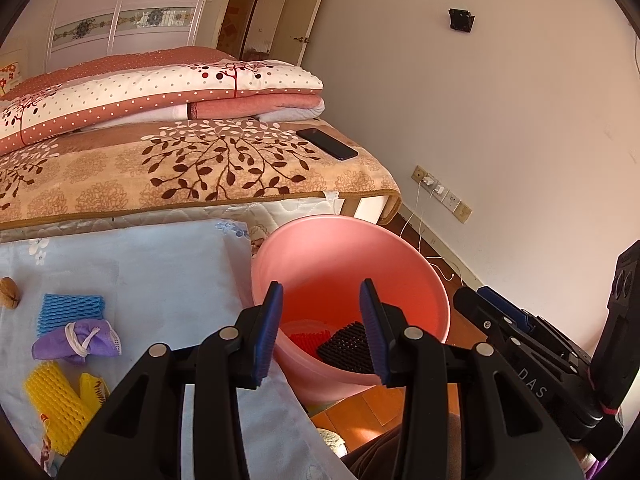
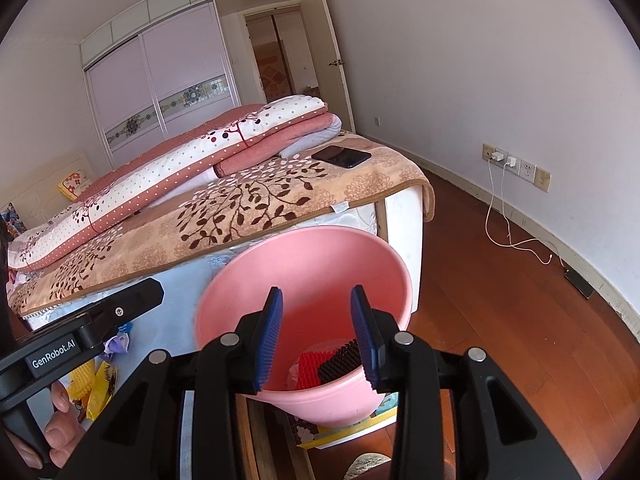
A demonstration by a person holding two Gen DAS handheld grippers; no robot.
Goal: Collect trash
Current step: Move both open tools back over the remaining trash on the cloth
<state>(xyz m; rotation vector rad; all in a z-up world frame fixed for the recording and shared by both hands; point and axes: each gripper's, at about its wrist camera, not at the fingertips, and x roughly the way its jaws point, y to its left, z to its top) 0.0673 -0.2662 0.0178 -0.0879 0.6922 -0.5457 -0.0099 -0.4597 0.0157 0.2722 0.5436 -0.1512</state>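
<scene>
Both tools, left [image 1: 323, 330] and right [image 2: 316, 338], hang open and empty over the pink bin [image 1: 400, 256]; red net [image 1: 308, 339] and black net [image 1: 347, 348] are in; blue net [image 1: 70, 312], mask [image 1: 76, 344], yellow net [image 1: 56, 404] and walnut [image 1: 9, 293] wait on the cloth [image 1: 168, 280].

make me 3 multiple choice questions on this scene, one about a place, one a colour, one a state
1. Where does the phone lie?
A. on the floor
B. on the bed's leaf blanket
C. in the bucket

2. What colour is the bucket?
A. pink
B. green
C. white

3. How are the left tongs?
A. shut on a mask
B. shut on nothing
C. open, empty

Answers:
1 B, the dark phone rests on the blanket near the bed's corner.
2 A, its wall and rim are pink.
3 C, the blue pads stand apart above the bucket with nothing between them.
</scene>
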